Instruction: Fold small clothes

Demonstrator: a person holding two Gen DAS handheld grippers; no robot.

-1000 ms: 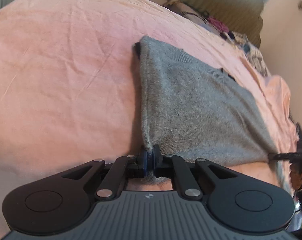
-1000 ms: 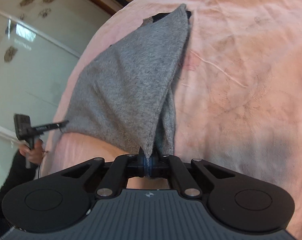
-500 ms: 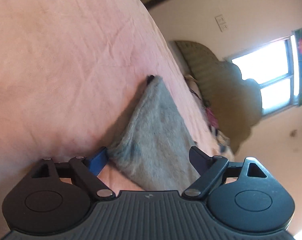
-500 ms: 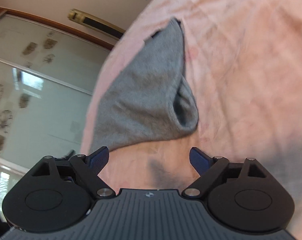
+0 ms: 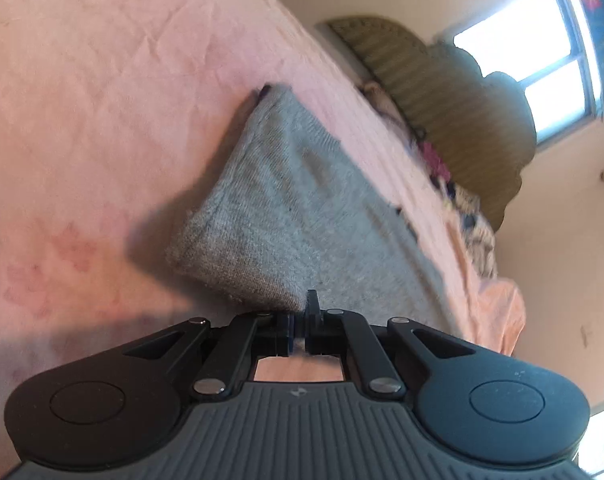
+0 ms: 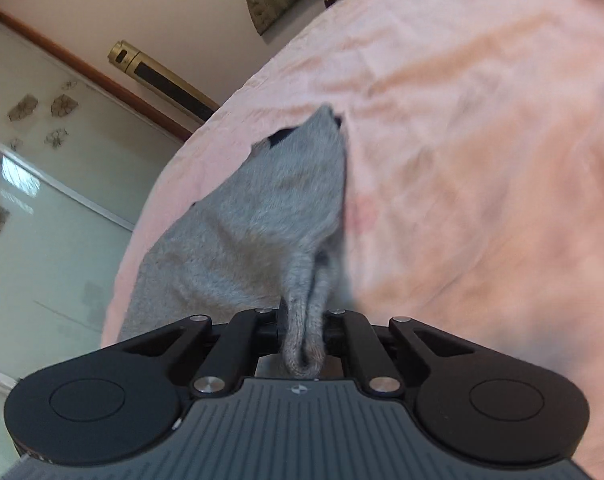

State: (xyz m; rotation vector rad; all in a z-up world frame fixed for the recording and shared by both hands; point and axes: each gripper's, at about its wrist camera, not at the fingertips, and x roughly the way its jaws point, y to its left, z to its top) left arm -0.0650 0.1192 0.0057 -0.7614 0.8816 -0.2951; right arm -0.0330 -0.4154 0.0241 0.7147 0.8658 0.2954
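Note:
A grey knitted garment (image 5: 302,216) lies folded on a pink bedsheet (image 5: 81,100). In the left wrist view my left gripper (image 5: 299,326) has its jaws closed at the garment's near edge; the edge meets the fingertips, and a thin sliver of cloth seems pinched. In the right wrist view the garment (image 6: 261,232) stretches away from me, and my right gripper (image 6: 304,334) is shut on a bunched fold of its near corner, which bulges out behind the jaws. A dark inner layer shows at the garment's far tip.
The pink sheet (image 6: 482,160) covers the bed all around. A green headboard (image 5: 454,92) and a pile of mixed clothes (image 5: 462,200) are at the far end. A window (image 5: 542,56) is beyond. Glass wardrobe doors (image 6: 41,200) stand to the left in the right wrist view.
Both grippers opened half a second ago, letting the garment go. Now both have closed again on its near edge, the right one on a bunched fold.

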